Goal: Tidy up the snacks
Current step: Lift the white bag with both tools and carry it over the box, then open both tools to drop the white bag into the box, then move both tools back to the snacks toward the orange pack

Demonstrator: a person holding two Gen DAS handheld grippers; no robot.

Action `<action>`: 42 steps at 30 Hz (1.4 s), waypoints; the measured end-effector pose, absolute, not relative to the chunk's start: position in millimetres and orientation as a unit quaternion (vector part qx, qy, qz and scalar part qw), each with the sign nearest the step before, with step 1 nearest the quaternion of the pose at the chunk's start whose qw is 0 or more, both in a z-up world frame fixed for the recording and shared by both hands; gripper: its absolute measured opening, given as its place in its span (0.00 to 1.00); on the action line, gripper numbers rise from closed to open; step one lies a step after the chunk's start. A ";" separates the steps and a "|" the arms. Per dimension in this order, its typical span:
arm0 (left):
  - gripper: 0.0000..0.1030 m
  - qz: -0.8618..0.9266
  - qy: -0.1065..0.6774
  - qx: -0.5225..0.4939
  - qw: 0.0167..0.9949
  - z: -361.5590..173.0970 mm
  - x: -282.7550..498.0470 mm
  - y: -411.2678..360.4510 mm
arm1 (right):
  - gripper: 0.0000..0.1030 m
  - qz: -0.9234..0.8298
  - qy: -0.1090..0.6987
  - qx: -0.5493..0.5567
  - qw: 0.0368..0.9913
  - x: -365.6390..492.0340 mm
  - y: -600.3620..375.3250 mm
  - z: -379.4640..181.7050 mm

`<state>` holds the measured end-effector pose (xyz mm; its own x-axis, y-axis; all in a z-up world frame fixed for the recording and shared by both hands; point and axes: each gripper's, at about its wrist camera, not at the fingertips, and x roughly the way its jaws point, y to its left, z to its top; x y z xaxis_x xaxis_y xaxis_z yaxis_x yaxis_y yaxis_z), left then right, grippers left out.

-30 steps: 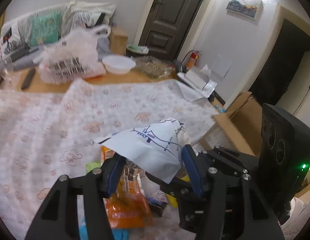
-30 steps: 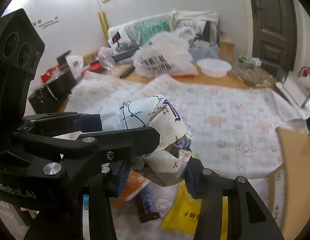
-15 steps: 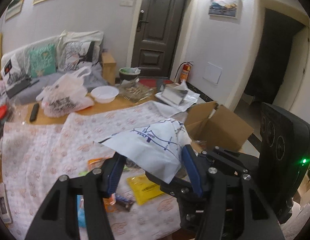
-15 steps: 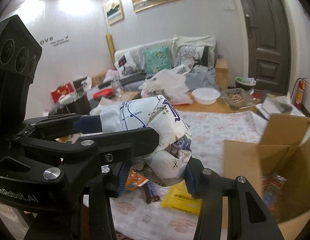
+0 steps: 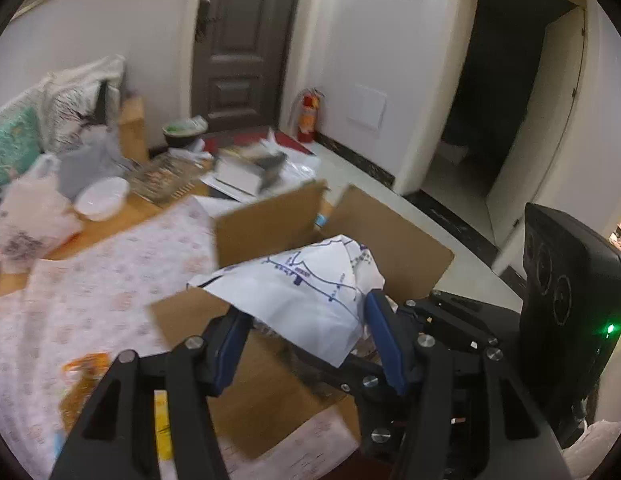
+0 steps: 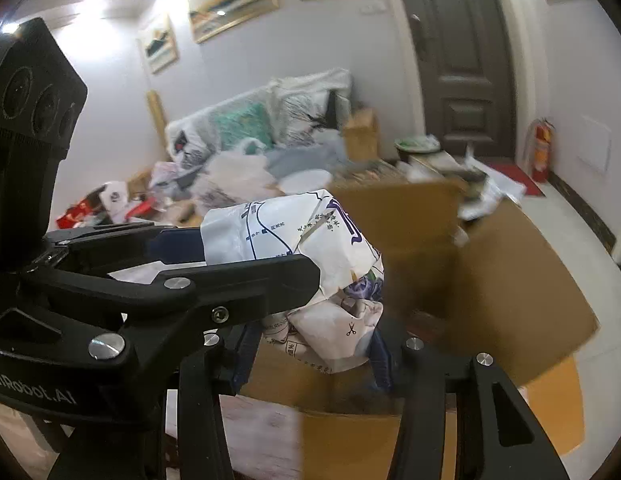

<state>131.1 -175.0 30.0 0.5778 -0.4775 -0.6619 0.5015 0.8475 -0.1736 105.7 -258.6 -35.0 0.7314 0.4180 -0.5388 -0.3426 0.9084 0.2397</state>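
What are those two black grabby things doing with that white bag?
A person is tidying snacks. Both the left gripper and the right gripper are clamped on one white snack bag, holding it above an open cardboard box beside the cloth-covered table. It is not in the box yet.

Snack bag (image 5: 310,300) above open cardboard box (image 5: 390,248); bowl (image 5: 101,199) far left.

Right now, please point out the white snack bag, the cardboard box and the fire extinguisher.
white snack bag (image 5: 310,300): left wrist view, on its printed white face.
cardboard box (image 5: 270,228): left wrist view, on the raised far flap.
fire extinguisher (image 5: 308,114): left wrist view, on the red cylinder by the wall.
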 end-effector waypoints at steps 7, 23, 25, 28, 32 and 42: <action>0.55 -0.291 0.407 0.022 0.865 -0.3 168.3 -213.6 | 0.41 0.177 0.341 0.059 0.921 128.3 -295.8 -67.9; 0.58 -0.279 0.434 0.005 0.857 -12.8 179.6 -203.7 | 0.43 0.181 0.357 0.045 0.915 135.4 -295.8 -79.4; 0.58 -0.275 0.435 0.004 0.857 -13.0 179.6 -200.4 | 0.43 0.181 0.358 0.045 0.915 135.6 -294.9 -79.3; 0.58 -0.262 0.435 0.004 0.861 -12.0 177.5 -195.3 | 0.44 0.179 0.361 0.042 0.914 135.8 -292.8 -79.1; 0.62 -0.263 0.417 -0.002 0.870 -2.3 172.6 -189.4 | 0.46 0.178 0.339 0.037 0.923 128.4 -297.5 -69.8; 0.62 -0.250 0.387 0.005 0.888 23.6 144.9 -158.2 | 0.50 0.193 0.334 0.015 0.922 113.7 -275.6 -58.2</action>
